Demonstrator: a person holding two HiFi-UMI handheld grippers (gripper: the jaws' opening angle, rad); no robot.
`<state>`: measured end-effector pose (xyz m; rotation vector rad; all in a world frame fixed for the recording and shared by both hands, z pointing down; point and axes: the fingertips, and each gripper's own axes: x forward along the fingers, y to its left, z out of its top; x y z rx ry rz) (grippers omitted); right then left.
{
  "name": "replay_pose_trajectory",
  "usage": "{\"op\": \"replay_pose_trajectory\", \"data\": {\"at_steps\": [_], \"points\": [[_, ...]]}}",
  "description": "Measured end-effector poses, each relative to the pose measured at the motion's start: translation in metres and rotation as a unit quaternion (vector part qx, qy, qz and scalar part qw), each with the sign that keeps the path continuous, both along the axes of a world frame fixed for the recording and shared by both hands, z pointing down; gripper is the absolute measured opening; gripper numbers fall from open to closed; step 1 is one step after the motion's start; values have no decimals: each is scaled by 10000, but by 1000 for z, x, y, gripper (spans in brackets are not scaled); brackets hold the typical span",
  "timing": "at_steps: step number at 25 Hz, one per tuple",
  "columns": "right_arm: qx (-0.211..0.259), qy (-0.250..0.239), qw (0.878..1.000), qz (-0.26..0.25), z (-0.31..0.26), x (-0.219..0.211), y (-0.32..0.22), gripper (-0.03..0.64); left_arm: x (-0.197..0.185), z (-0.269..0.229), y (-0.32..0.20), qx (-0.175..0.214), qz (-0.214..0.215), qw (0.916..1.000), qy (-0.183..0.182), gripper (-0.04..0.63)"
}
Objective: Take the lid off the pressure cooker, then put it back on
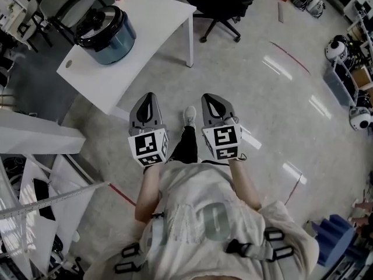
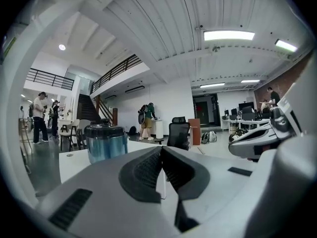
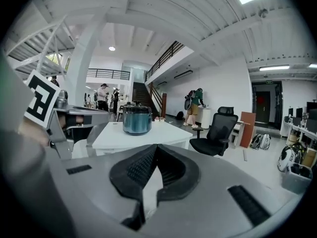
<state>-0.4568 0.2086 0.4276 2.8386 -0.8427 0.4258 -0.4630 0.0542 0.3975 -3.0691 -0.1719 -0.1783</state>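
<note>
Head view: the left gripper (image 1: pixel 149 97) and right gripper (image 1: pixel 213 97) are held side by side at waist height over the floor (image 1: pixel 274 109), and neither one is anywhere near the job. The pressure cooker (image 1: pixel 108 32) sits at the far left on the white counter (image 1: pixel 152 22) with its lid (image 1: pixel 99 22) on. There's a black office chair (image 1: pixel 224 2) beyond the counter.

Left gripper view: the fingers (image 2: pixel 147 170) are pressed together with nothing between them. The blue cooker is ahead and a bit left, well apart from the tips. The right gripper pokes in at the right edge.

Right gripper view: same deal, fingers closed tight on nothing. The cooker is on the counter far ahead, slightly left, and the office chair is off to the right.
</note>
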Motion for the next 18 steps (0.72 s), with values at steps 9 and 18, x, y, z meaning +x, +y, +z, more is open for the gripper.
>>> {"op": "replay_pose_trajectory", "data": {"at_steps": [9, 18], "points": [[-92, 62, 9999, -26, 21, 74, -8, 5, 87, 19, 13, 28, 249, 9997, 45, 17], [-267, -74, 9996, 97, 24, 207, -12, 6, 217, 25, -3, -189, 217, 9996, -78, 17]]}}
